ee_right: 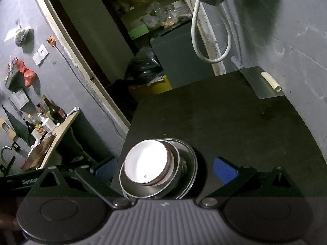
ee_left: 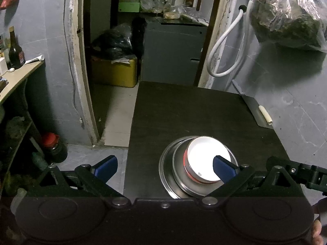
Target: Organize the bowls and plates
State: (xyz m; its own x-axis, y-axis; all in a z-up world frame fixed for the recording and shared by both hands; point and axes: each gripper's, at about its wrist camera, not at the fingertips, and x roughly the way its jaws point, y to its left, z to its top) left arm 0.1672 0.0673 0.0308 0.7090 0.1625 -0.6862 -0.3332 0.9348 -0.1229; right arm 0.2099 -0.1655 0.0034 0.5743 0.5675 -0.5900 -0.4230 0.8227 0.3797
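Dark desk (ee_left: 184, 112) filling the centre of both views, standing against a grey tiled wall (ee_left: 296, 94).

Stack of dishes sitting near the desk's front edge: steel plates (ee_left: 165, 171) at the bottom, a steel bowl (ee_left: 179, 175) nested on them, a white bowl with a red band (ee_left: 206, 153) on top. Right wrist view showing the stack's side and the layered plate rims (ee_right: 192, 175); left wrist view looking more into the white bowl.

Cleaver (ee_right: 257, 83) lying at the desk's far right corner, a pale tube-like piece (ee_right: 270, 83) resting on its blade.

Left gripper (ee_left: 165, 168) hovering with jaws spread wide, pinching nothing; one blue pad (ee_left: 222, 169) overlapping the white bowl in the picture, contact impossible to tell.

Right gripper (ee_right: 165, 170) holding jaws spread wide around the stack, pads apart from it.

Shelf with bottles (ee_right: 55, 112) appearing clearly only in the right wrist view.
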